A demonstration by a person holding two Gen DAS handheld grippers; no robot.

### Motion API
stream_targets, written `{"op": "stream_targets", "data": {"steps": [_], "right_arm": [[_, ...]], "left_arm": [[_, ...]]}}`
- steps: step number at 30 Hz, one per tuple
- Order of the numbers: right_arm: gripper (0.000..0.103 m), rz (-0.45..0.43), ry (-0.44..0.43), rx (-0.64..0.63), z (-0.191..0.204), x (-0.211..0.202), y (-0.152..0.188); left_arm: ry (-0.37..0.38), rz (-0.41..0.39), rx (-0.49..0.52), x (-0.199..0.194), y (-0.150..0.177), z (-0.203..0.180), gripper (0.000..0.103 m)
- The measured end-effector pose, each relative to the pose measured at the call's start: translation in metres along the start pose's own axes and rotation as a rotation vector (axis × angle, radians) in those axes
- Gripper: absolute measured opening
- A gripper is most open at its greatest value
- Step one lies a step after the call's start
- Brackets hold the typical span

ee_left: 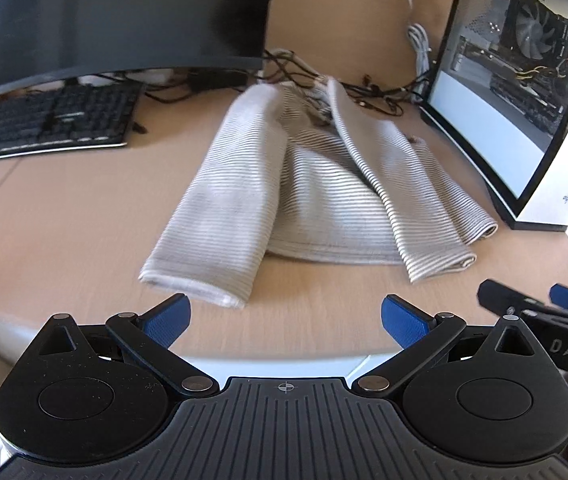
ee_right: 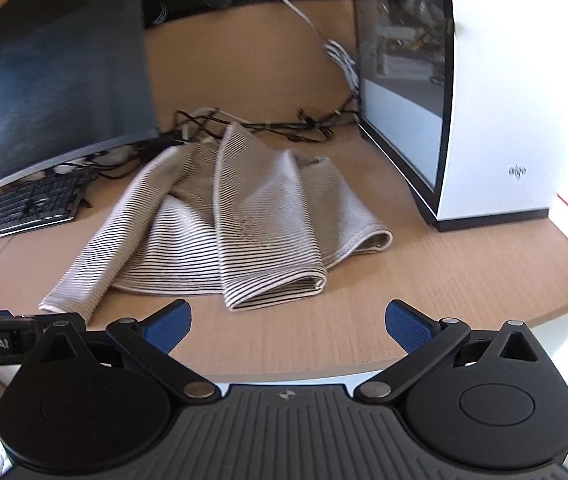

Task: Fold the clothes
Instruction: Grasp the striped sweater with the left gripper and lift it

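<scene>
A grey-and-white striped garment (ee_left: 316, 184) lies on the wooden desk (ee_left: 63, 232), both sleeves folded in over the body and pointing toward me. In the right wrist view the same garment (ee_right: 243, 232) lies straight ahead. My left gripper (ee_left: 286, 320) is open, hovering near the desk's front edge, a short way short of the left sleeve cuff (ee_left: 199, 284). My right gripper (ee_right: 288, 326) is open too, just short of the right sleeve cuff (ee_right: 275, 290). Neither holds anything. The right gripper's tip (ee_left: 540, 304) shows at the right of the left wrist view.
A dark monitor (ee_left: 95, 20) and black keyboard (ee_left: 47, 124) stand at the back left. A white computer case with a glass side (ee_left: 516, 92) stands on the right. Tangled cables (ee_left: 296, 76) lie behind the garment. The desk's front edge (ee_right: 484, 340) curves below my grippers.
</scene>
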State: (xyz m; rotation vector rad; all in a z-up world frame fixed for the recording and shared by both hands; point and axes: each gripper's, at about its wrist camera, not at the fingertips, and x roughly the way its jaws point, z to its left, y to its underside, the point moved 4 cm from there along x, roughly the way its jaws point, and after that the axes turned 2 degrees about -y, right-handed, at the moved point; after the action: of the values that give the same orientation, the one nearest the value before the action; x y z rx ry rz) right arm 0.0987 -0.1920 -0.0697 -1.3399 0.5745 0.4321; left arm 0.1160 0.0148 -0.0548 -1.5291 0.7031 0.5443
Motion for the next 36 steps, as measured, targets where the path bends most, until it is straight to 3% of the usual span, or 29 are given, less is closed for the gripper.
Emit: {"op": "stream_targets", "data": {"steps": [12,20,26,29,36], "right_arm": [[0.103,0.111,0.156,0.158,0.014,0.059,-0.020],[0.103,0.171,0.183,0.254,0.013,0.074,-0.035],[0.103,0.175,0.141,0.228,0.008,0.097,-0.059],[0.103,0.179,0.055,0.224,0.008,0.124,-0.076],[0.103,0.224,-0.165,0.193,0.008,0.212,-0.110]], "left_arm": [[0.262,0.081,-0.012,0.075,-0.065,0.038,0.103],[0.424,0.124,-0.002,0.127,-0.104,0.027,0.103],[0.378,0.168,-0.020,0.149,-0.100,0.037,0.103],[0.332,0.174,-0.022,0.150,-0.099,0.041,0.103],[0.120,0.184,-0.007,0.154,-0.101,0.055,0.103]]}}
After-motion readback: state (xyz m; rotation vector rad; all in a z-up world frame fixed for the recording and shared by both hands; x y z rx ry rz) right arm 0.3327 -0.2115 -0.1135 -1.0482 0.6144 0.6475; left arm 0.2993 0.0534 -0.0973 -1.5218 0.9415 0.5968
